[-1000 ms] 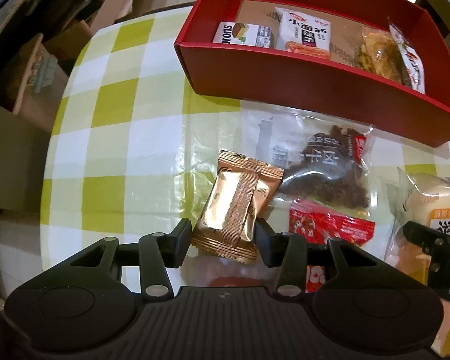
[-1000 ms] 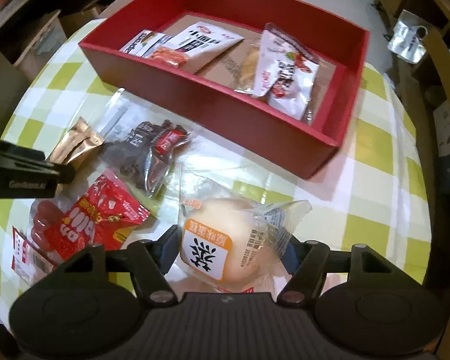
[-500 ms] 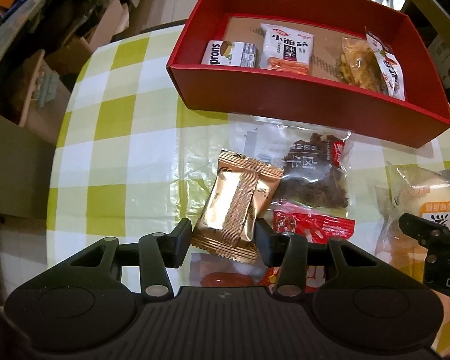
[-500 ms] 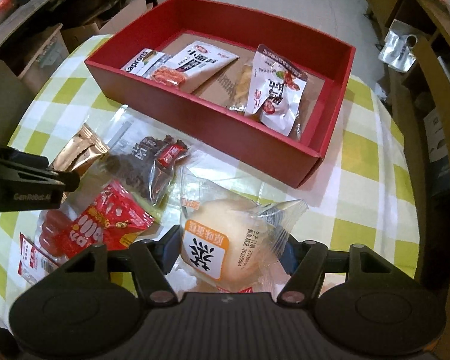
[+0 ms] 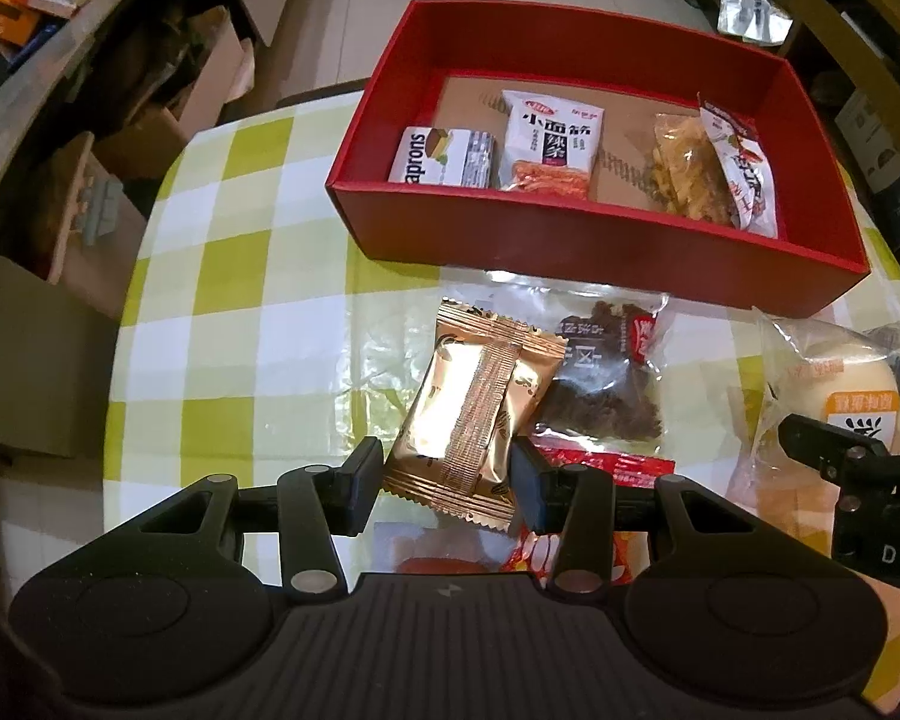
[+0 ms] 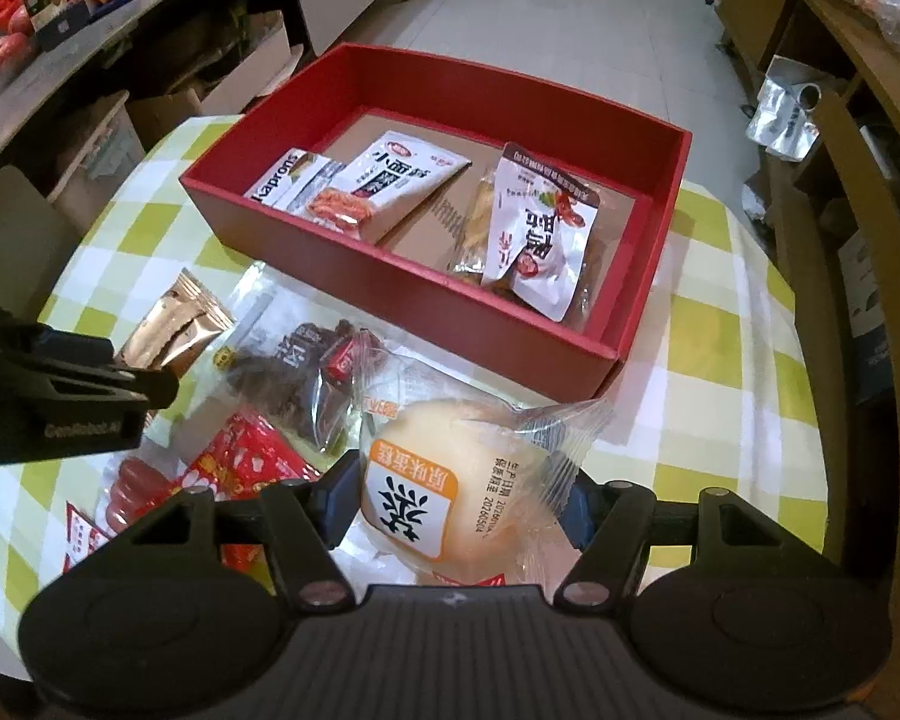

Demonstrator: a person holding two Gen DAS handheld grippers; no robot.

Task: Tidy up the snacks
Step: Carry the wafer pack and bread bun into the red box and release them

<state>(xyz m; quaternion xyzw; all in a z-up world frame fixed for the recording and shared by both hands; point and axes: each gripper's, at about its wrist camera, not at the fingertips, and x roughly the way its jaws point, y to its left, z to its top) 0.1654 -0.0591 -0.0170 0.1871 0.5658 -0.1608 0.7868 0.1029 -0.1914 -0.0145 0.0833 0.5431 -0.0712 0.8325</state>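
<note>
Two grips loaded: left gripper (image 5: 448,477) clamps gold foil packet (image 5: 473,420), right gripper (image 6: 453,507) clamps clear-wrapped pale bun (image 6: 450,480), both just short of open red cardboard box (image 5: 570,240). Carry step; next, prob. over near wall, then drop inside.

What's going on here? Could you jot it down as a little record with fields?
Left gripper: fingers shut on a gold snack packet
Right gripper: fingers shut on a wrapped bun
Red box: open-topped, on the checked tablecloth, holding four snack packs
Left on the cloth: a clear bag of dark snacks and a red sausage pack, in front of the box
Box room: bare cardboard floor toward its far wall
</note>
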